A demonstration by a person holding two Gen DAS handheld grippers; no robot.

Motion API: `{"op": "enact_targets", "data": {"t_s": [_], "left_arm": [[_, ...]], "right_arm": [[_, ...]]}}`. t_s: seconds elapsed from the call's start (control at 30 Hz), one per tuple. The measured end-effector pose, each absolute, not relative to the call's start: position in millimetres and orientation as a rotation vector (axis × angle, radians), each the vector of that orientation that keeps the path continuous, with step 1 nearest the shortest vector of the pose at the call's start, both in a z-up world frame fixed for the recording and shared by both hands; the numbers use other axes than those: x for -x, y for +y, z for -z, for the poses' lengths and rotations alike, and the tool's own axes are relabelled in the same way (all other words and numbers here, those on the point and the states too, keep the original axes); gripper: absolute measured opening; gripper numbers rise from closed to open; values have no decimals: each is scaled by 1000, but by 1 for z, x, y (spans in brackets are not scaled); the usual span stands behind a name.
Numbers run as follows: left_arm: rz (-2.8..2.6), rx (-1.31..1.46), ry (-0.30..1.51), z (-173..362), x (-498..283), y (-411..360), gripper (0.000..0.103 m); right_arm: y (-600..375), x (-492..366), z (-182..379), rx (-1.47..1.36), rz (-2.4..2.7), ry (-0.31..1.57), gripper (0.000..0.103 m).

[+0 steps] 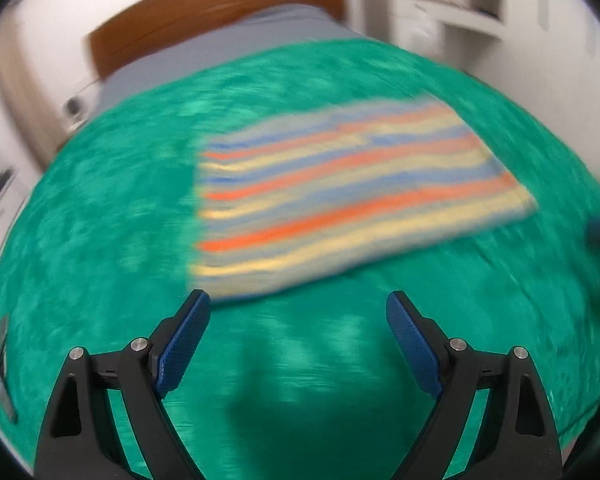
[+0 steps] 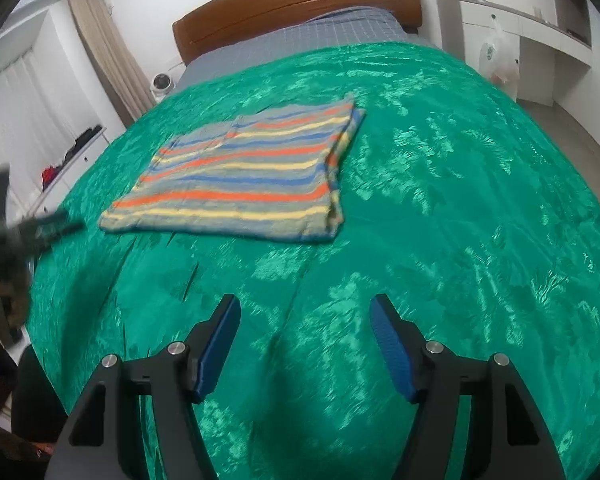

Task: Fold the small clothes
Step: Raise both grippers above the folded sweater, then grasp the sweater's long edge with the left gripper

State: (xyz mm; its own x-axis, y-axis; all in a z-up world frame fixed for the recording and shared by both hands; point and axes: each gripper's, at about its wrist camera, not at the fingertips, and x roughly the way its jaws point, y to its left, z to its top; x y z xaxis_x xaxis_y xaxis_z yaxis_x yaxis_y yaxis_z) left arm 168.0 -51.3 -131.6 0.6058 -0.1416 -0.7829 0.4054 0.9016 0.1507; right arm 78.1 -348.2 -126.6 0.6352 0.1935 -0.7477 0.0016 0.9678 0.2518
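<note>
A small striped garment (image 1: 340, 196), with orange, yellow, blue and grey bands, lies folded flat on the green bedspread (image 1: 100, 240). The left wrist view is motion-blurred. My left gripper (image 1: 298, 300) is open and empty, just in front of the garment's near edge. In the right wrist view the garment (image 2: 240, 176) lies ahead and to the left. My right gripper (image 2: 305, 304) is open and empty above bare bedspread (image 2: 460, 220), well short of the garment. The left gripper (image 2: 56, 222) shows blurred at the left edge of that view.
The bed has a brown wooden headboard (image 2: 300, 0) and a grey checked sheet (image 2: 340, 28) at the far end. White cabinets (image 2: 520, 40) with a hanging plastic bag (image 2: 496, 56) stand at the right. Curtains (image 2: 112, 56) and a shelf are at the left.
</note>
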Motion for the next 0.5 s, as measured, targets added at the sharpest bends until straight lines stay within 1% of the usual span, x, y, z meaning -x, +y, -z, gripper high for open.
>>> {"op": "enact_targets", "data": {"t_s": [0.1, 0.23, 0.3, 0.37, 0.4, 0.47, 0.5], "left_arm": [[448, -424, 849, 153, -159, -110, 91], [560, -511, 805, 170, -165, -188, 91], [587, -519, 812, 179, -177, -224, 91], [603, -498, 827, 188, -189, -252, 88], [614, -490, 825, 191, -194, -267, 85], [634, -505, 801, 194, -195, -282, 71], [652, -516, 786, 195, -195, -288, 47]], "right_arm": [[-366, -89, 126, -259, -114, 873, 67], [-397, -124, 129, -319, -163, 887, 67], [-412, -152, 133, -372, -202, 904, 67], [-421, -177, 137, -413, -236, 915, 67], [-427, -199, 143, -453, -270, 933, 67], [-434, -230, 151, -500, -290, 964, 67], [-438, -253, 157, -530, -288, 977, 67]]}}
